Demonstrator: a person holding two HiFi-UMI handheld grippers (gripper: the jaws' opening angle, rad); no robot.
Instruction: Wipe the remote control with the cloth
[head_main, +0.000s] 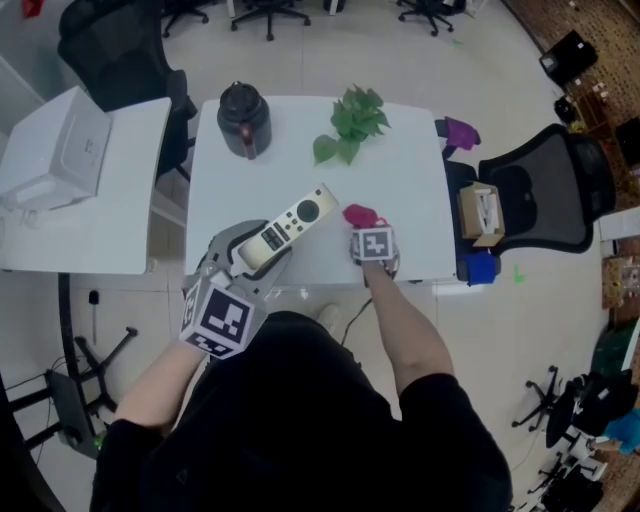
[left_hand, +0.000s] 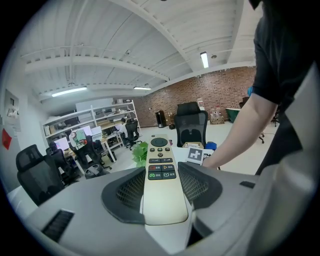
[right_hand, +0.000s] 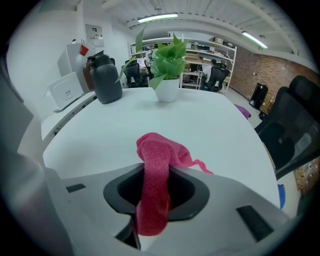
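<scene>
While chairs (head_main: 540, 195) stand around, the white table (head_main: 400, 200) (glossy) bears a plant (head_main: 350, 120).

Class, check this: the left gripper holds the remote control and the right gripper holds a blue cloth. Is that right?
Not quite: the cloth is pink, not blue, as the right gripper view shows. The rest stands: the left gripper holds the remote control and the right gripper holds the cloth.

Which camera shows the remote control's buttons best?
The left gripper view: the remote control sits large between the jaws, buttons facing the camera. The head view shows it small from above; the right gripper view misses it.
</scene>
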